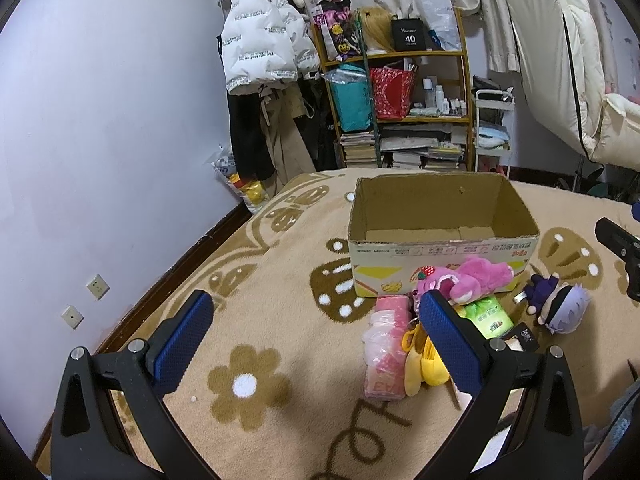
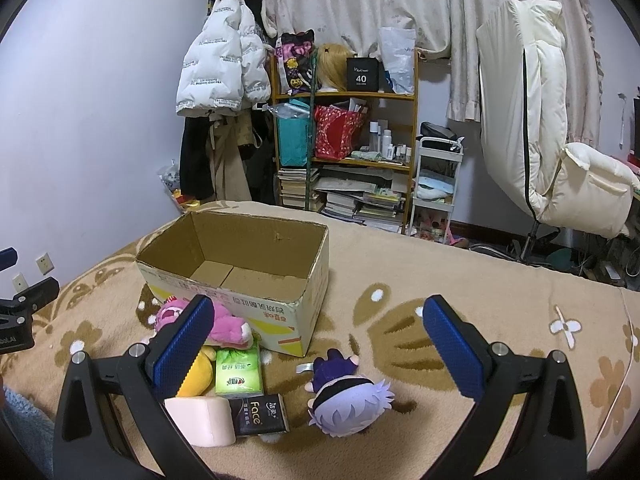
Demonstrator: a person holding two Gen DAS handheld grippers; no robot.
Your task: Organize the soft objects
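Observation:
An open cardboard box (image 1: 440, 216) (image 2: 240, 264) stands empty on the beige blanket. In front of it lie a pink plush bear (image 1: 468, 280) (image 2: 224, 320), a yellow plush (image 1: 420, 360) (image 2: 196, 376), a green tissue pack (image 1: 490, 314) (image 2: 239, 372), a pink wrapped roll (image 1: 386, 344) (image 2: 204, 420), a black Face pack (image 2: 260, 414) and a purple-haired doll (image 1: 560, 306) (image 2: 348, 396). My left gripper (image 1: 316, 344) hangs open above the blanket, left of the pile. My right gripper (image 2: 320, 348) is open above the doll, holding nothing.
The blanket (image 1: 280, 280) with brown flower patterns covers the bed beside a lilac wall (image 1: 100, 120). Behind stand a shelf (image 2: 344, 140) with bags and books, hanging coats (image 2: 224, 60), a white cart (image 2: 436, 176) and a cream chair (image 2: 540, 120).

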